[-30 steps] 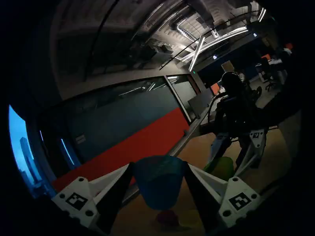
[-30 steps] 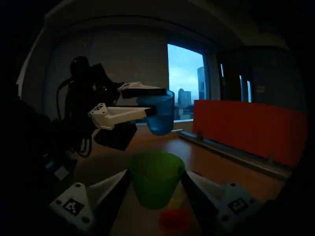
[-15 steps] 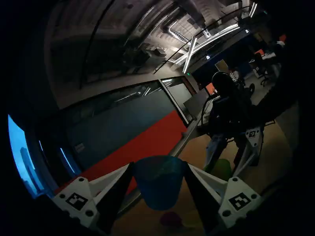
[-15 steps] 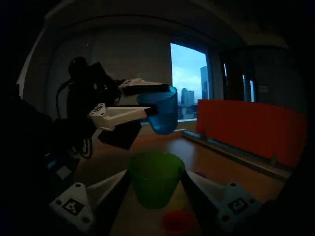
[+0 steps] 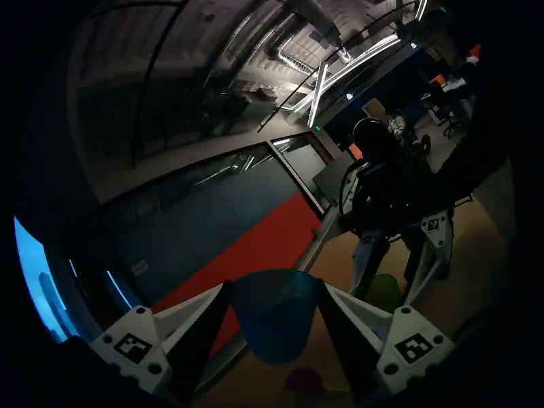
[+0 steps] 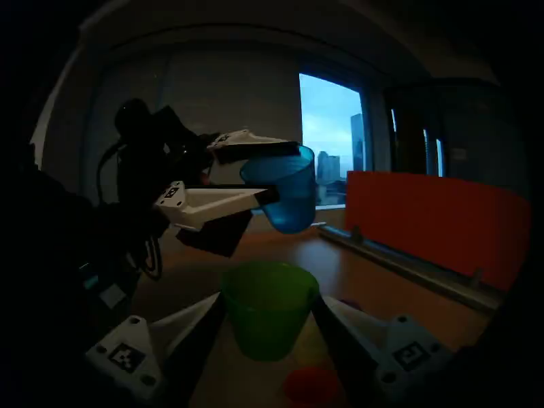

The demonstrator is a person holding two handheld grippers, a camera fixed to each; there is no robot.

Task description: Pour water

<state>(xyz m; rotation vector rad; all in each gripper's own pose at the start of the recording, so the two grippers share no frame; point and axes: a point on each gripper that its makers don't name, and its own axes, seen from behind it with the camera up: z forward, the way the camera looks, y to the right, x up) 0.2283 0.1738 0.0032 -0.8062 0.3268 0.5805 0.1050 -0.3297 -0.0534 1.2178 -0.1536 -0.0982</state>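
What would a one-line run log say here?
left tongs: shut on blue cup, held high | right tongs: shut on green cup, lower | pour: not yet begun

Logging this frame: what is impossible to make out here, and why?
- Water in the blue cup: the right gripper view sees it from the side, and its inside is too dark in the left gripper view.
- Contents of the green cup: right gripper view, the interior is lost in shadow.
- Red round thing below the green cup: right gripper view, partly cut off by the bottom edge and too dim to identify.
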